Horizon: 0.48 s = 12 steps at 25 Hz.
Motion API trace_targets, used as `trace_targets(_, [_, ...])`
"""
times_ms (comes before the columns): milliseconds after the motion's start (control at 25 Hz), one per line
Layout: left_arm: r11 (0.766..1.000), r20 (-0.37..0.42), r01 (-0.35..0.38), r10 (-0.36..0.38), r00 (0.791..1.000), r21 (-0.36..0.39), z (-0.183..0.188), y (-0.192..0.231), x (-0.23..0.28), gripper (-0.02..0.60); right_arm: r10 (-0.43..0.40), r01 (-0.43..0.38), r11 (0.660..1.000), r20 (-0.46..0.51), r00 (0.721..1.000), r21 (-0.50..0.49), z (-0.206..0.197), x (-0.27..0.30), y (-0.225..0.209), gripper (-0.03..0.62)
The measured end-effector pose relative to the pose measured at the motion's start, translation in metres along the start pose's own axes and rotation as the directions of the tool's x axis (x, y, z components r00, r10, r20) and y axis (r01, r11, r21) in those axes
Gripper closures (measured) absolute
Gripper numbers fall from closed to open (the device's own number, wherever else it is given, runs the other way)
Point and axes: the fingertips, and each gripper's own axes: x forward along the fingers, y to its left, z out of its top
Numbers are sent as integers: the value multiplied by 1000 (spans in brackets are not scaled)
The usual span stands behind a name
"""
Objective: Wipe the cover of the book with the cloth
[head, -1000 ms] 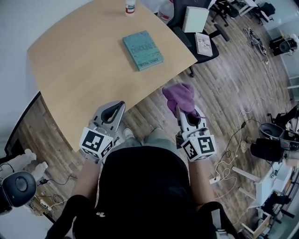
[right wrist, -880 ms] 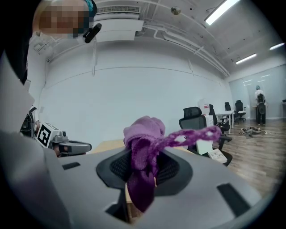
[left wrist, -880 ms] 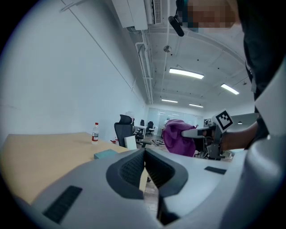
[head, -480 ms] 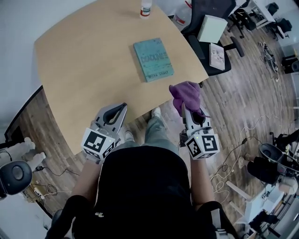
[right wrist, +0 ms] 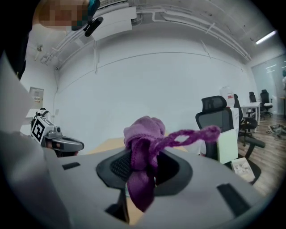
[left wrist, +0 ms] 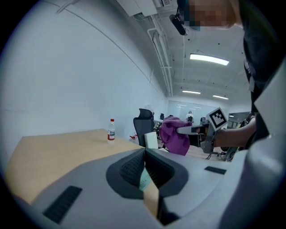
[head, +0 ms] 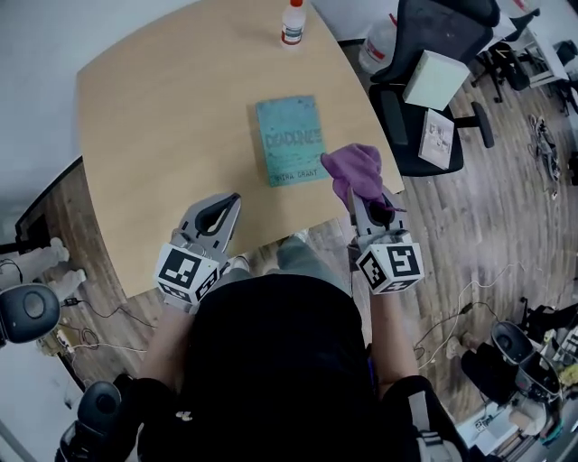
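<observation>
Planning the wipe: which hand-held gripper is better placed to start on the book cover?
Right. The right hand-held gripper is shut on the purple cloth beside the teal book. The left hand-held gripper is shut and empty, back at the table edge.

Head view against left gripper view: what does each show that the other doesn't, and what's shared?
Head view only: the teal book with its full cover. Left gripper view only: the ceiling lights, and the left gripper close up, jaws shut and empty. Both: the table, the bottle, the purple cloth clamped in the right gripper.
</observation>
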Motion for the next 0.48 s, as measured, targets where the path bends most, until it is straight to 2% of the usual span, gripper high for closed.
trace_targets(280, [992, -46, -123, 123, 991, -1, 1, 7, 38, 560, 110, -108, 993, -29, 994, 54, -1, 41, -46, 474])
trace_targets(480, [986, -85, -169, 168, 982, -5, -5, 18, 59, 560, 153, -151, 988, -62, 986, 41, -10, 67, -62, 474])
